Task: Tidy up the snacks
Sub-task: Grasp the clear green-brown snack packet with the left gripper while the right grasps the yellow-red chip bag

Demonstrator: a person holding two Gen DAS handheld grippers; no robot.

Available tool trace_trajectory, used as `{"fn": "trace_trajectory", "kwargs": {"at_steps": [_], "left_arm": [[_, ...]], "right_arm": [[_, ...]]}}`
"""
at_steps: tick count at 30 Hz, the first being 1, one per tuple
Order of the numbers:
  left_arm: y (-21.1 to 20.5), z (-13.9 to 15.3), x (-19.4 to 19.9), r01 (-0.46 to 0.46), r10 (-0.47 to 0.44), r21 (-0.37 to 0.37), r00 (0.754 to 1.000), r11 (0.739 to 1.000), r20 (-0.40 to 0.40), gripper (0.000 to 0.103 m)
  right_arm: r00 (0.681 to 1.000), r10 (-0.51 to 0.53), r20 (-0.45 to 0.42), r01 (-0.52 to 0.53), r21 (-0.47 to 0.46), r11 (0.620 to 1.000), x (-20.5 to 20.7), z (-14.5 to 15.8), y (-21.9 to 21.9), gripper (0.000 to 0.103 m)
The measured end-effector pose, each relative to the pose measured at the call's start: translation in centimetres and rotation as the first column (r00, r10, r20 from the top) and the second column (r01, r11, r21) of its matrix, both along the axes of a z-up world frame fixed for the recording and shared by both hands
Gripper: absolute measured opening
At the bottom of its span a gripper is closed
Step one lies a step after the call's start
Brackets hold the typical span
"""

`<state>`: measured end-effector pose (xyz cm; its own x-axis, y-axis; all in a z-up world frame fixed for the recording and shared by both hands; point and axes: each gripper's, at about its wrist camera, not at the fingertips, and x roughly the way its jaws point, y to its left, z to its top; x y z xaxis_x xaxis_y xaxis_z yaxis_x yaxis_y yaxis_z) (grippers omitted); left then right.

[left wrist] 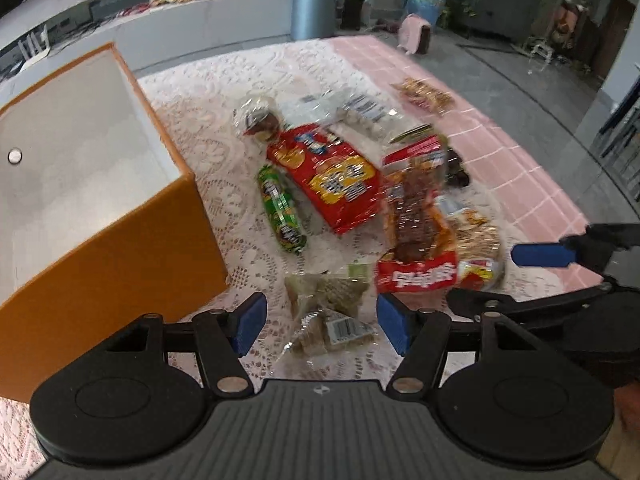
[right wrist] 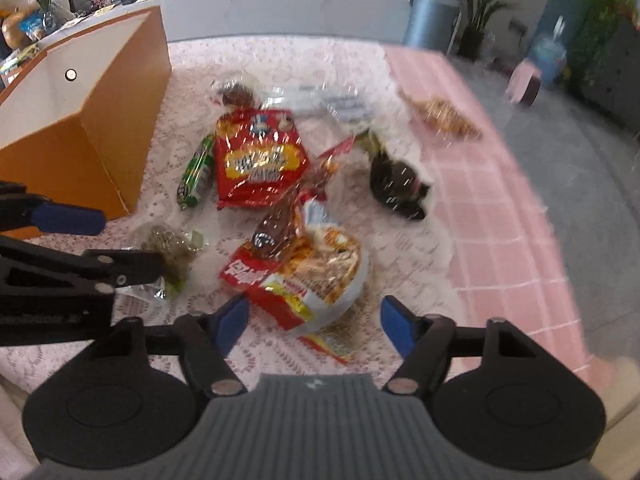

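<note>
Both pairs of tongs hang released over a scatter of snacks on the lace-covered counter (left wrist: 224, 92), nothing between their blue pads. The left tongs (left wrist: 322, 322), low in the left wrist view, bracket a clear packet of greenish-brown snack pieces (left wrist: 332, 308) without touching it; the packet lies flat, its long axis running up the frame away from the camera. The right tongs (right wrist: 314, 326), low in the right wrist view, straddle the near end of a crinkled orange, red and white snack bag (right wrist: 316, 272) that sprawls diagonally, its far end pointing toward the upper left.

By the look of it, the step in hand is the reach for a first pick, with nothing lifted yet. The next move calls for each pair to drop onto its packet, clench across the short width and carry it to the open orange cardboard box with a white interior (left wrist: 100, 184) at the left of the frame, which looks empty.

Farther out lie a large red foil chip bag (left wrist: 328, 180), tilted with its top toward the upper left, and beside it a slim green foil roll (left wrist: 280, 210) on a similar slant.
</note>
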<state>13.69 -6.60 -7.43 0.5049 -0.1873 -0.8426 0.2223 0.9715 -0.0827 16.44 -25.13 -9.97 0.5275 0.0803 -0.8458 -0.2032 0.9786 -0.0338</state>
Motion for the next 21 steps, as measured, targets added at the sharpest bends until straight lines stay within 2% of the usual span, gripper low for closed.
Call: {"fn": "trace_trajectory", "kwargs": {"at_steps": [5, 10, 17, 21], "left_arm": [[0.0, -1.2, 1.2, -0.025, 0.024, -0.009, 0.999, 1.000, -0.044, 0.072], [-0.4, -2.1, 1.4, -0.027, 0.026, -0.005, 0.997, 1.000, -0.073, 0.067], [-0.9, -2.9, 1.4, -0.029, 0.027, -0.024, 0.996, 0.999, -0.091, 0.059], [-1.5, -3.3, 1.1, -0.008, 0.009, 0.011, 0.996, 1.000, -0.093, 0.054]], "right_arm": [[0.999, -0.024, -0.043, 0.027, 0.058, 0.998, 1.0, -1.1, -0.5, 0.064], [0.998, -0.047, -0.037, 0.050, 0.085, 0.995, 1.3, -1.5, -0.8, 0.061], [0.998, -0.052, -0.039, 0.054, 0.068, 0.996, 1.5, -1.8, -0.6, 0.057], [0.997, -0.060, -0.040, 0.062, 0.047, 0.997, 1.6, -2.1, -0.4, 0.050]]}}
